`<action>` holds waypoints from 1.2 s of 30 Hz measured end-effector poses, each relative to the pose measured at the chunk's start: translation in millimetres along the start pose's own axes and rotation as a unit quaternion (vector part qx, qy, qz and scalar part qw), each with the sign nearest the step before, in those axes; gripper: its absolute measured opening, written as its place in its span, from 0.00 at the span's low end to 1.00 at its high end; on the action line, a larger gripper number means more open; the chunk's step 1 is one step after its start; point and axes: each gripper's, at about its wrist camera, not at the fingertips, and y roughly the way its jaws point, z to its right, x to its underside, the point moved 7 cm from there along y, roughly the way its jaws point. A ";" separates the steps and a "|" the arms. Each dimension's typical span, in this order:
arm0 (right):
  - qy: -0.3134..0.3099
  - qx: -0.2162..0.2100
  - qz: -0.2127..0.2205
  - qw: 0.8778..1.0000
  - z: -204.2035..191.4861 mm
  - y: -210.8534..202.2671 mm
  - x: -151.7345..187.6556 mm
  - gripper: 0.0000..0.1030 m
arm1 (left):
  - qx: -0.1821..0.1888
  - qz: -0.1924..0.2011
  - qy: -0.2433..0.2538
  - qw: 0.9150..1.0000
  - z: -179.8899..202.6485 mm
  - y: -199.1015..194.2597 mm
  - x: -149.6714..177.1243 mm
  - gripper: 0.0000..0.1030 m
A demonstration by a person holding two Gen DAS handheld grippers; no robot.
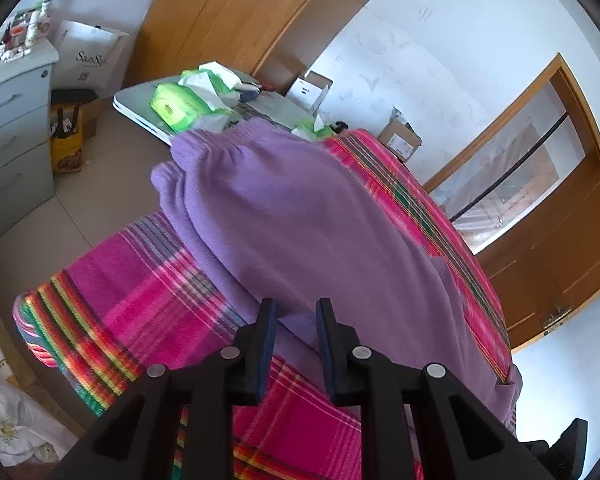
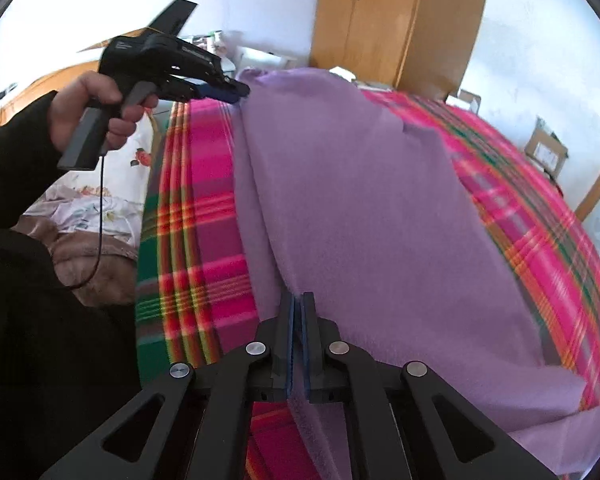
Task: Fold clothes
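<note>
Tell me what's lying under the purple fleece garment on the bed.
The purple fleece garment lies on a pink plaid blanket, which shows along both sides. Whatever sits beneath its middle is covered, and so is whatever the blanket itself rests on.

Left gripper (image 1: 296,308) jaws apart; right gripper (image 2: 300,300) nearly closed, pinching the purple garment (image 2: 360,208).

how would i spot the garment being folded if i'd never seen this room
Find the bed with the bright pink plaid blanket. Lying along it is the purple fleece garment, plain lilac, the only unpatterned cloth there.
</note>
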 end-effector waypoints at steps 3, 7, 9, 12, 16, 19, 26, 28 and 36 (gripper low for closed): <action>-0.001 -0.003 0.020 1.000 -3.2 -9.7 -2.7 0.25 | -0.004 0.014 -0.015 1.000 -9.0 -0.4 -13.0 0.25; 0.010 0.001 0.035 0.999 0.1 -16.1 -5.8 0.26 | -0.012 0.020 -0.038 0.999 -21.6 5.7 -26.2 0.27; 0.018 0.004 0.038 0.999 3.1 -16.3 -6.6 0.26 | -0.014 0.018 -0.053 0.998 -27.2 10.1 -28.9 0.27; 0.028 0.002 0.043 0.999 5.1 -16.0 -9.9 0.26 | -0.010 0.015 -0.063 0.998 -30.1 15.1 -28.8 0.27; 0.034 -0.007 0.049 0.998 1.3 -12.7 -19.9 0.26 | -0.003 0.018 -0.061 0.998 -26.9 16.3 -30.2 0.04; 0.027 -0.017 0.046 0.998 -5.0 -6.5 -26.9 0.25 | 0.000 0.032 -0.055 0.998 -24.6 8.6 -32.7 0.03; 0.017 -0.028 0.035 0.999 -14.9 9.4 -33.0 0.23 | 0.003 0.027 -0.048 0.998 -32.7 9.0 -33.7 0.03; 0.020 -0.027 0.025 0.999 -13.8 16.1 -31.5 0.23 | 0.002 0.019 -0.050 0.999 -36.0 14.2 -32.3 0.03; 0.046 -0.039 0.030 0.998 -7.7 18.0 -32.3 0.04 | 0.010 0.015 -0.050 0.999 -35.8 12.1 -31.5 0.03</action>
